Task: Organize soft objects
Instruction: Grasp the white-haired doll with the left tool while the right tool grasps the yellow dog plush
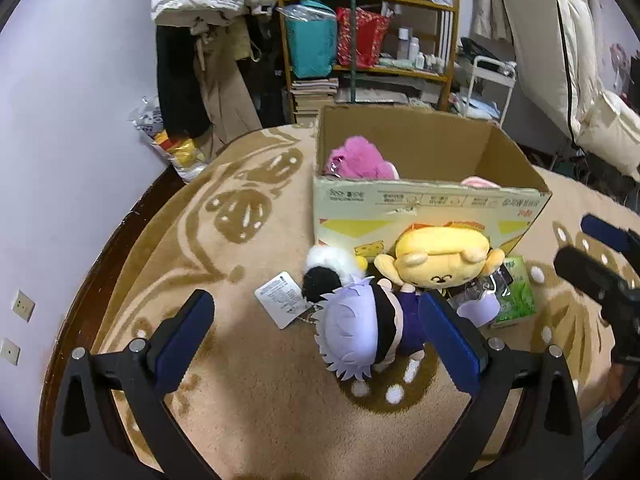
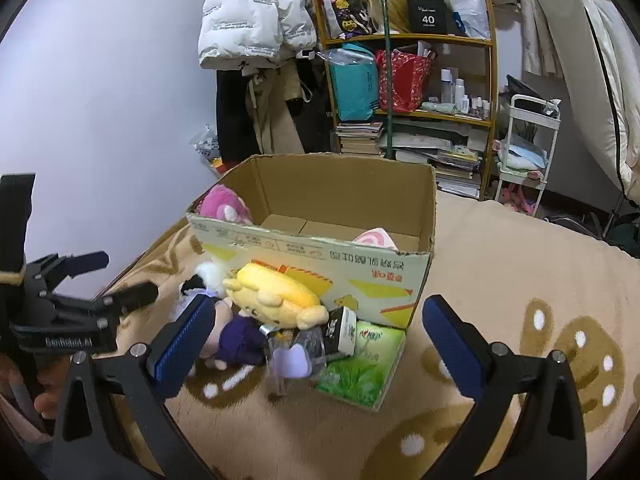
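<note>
An open cardboard box stands on a beige rug and holds a pink plush and a pink-white soft item. In front of it lie a yellow plush, a white-haired doll in purple and a black-and-white plush. My left gripper is open, low over the doll. My right gripper is open, near the pile; it also shows in the left wrist view.
A green tissue pack and a small plastic-wrapped item lie beside the plushes. A paper tag lies on the rug. A cluttered shelf, hanging coats and a white cart stand behind the box.
</note>
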Available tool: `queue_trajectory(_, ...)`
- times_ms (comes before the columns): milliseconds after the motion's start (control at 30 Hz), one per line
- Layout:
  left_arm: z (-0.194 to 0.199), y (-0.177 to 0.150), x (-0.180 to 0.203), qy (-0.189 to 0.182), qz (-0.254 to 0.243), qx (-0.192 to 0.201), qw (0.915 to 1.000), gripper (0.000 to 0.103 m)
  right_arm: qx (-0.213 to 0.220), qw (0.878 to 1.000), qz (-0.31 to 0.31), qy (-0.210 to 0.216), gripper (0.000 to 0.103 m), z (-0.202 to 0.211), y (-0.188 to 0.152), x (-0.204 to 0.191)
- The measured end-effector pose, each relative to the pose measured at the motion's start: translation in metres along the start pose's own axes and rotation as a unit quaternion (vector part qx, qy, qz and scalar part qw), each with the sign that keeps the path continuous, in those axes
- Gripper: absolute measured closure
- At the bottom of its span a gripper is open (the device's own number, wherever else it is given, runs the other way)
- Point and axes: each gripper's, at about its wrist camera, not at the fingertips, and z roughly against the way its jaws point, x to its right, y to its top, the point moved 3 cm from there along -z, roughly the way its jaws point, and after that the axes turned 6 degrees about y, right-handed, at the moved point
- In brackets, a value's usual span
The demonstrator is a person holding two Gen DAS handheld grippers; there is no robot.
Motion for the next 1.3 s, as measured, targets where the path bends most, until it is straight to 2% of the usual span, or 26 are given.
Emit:
queue_trajectory(200, -0.019, -0.003, 0.008, -0.010, -0.011, -0.026, 0.9996, 0.002, -0.029, 1.000, -0.007, 0.007, 0.000, -0.019, -0.006, 0.003)
queue_trajectory(300, -0.029, -0.004, 0.010, -0.022, -0.012, -0.040, 0.9989, 0.002, -0.030, 0.999, -0.005, 0.010, 0.000, -0.024, -0.008, 0.003)
queue_trajectory(400, -0.037, -0.005, 0.012, -0.026, -0.012, -0.050, 0.9983, 0.002, -0.034, 0.999, -0.015, 0.028, 0.007, -0.033, -0.006, 0.004)
queue_trajectory(533, -0.051, -0.008, 0.014, -0.041, -0.006, -0.075, 0.9963, 0.002, -0.043, 0.998, -0.032, 0.042, 0.009, -0.045, -0.006, 0.005)
queue_trajectory(800, -0.072, -0.016, 0.022, -0.058, -0.012, -0.111, 0.9921, 0.002, -0.065, 0.996, -0.042, 0.045, 0.011, -0.070, -0.011, 0.006)
queue_trajectory(1067, -0.086, -0.023, 0.030, -0.065, -0.018, -0.132, 0.9890, 0.002, -0.062, 0.995, -0.056, 0.053, 0.011, -0.076, -0.013, 0.011)
queue_trajectory(1300, -0.098, -0.025, 0.028, -0.084, 0.001, -0.156, 0.9842, 0.002, -0.067, 0.994, -0.053, 0.062, 0.014, -0.082, -0.016, 0.006)
